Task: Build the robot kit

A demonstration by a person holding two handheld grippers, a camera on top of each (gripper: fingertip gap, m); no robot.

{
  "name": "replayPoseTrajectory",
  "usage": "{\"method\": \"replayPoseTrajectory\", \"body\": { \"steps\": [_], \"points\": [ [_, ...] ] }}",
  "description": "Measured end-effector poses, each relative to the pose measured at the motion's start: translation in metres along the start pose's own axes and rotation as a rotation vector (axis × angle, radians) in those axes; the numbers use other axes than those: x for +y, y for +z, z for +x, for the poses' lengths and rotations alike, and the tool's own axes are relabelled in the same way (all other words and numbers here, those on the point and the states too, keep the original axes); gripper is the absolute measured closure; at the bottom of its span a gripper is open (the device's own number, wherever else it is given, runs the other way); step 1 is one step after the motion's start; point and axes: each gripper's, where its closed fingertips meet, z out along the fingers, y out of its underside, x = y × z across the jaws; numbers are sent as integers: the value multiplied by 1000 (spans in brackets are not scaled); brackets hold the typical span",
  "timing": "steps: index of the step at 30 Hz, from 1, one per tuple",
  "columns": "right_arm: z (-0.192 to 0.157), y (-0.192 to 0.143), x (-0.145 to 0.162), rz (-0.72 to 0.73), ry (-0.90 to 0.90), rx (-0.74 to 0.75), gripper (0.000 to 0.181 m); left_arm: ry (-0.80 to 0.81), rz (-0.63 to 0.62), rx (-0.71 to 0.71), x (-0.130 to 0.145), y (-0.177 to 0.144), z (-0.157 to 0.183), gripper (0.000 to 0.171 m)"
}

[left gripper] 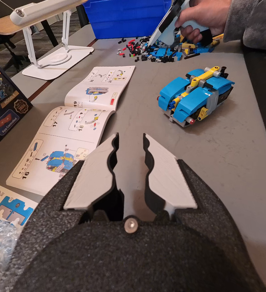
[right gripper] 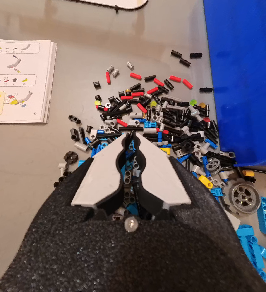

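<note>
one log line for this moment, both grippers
left gripper: open, over bare table | right gripper: shut, tips in loose parts pile | blue model: untouched

Bare grey tabletop (left gripper: 184, 158) ahead of left gripper (left gripper: 131, 134); open white instruction booklet (left gripper: 75, 126) left, blue-and-yellow brick vehicle (left gripper: 195, 98) ahead-right. Right gripper (right gripper: 130, 134): loose brick pile (right gripper: 160, 123) crowds tips, blue plastic bin (right gripper: 246, 79) walls right.

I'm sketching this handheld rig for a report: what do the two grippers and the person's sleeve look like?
Both the left gripper and right gripper have light grey wedge-shaped fingers with wavy black inner pads, a speckled black body and a silver screw at the centre. Seen from the left wrist view, the right gripper has a white handle. The sleeve is grey, fuzzy fabric.
</note>
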Motion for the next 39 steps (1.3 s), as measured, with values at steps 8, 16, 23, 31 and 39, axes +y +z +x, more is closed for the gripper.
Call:
{"method": "replayPoseTrajectory", "body": {
  "steps": [8, 16, 23, 31, 39],
  "points": [
    [-9, -21, -15, 86, 12, -60, 178, 4, -1, -1, 0, 0, 0, 142],
    [-119, -79, -52, 253, -199, -390, 177, -44, 32, -1, -4, -4, -5, 142],
    [-259, -117, -49, 250, -519, -636, 178, -87, 144, -207, -13, -29, -52, 149],
    [-331, -78, -11, 26, -839, -752, 181, -110, 149, -346, -8, -47, -80, 151],
    [-347, -44, -5, -62, -852, -807, 181, -110, 93, -320, 2, -38, -75, 151]
  ]
}}
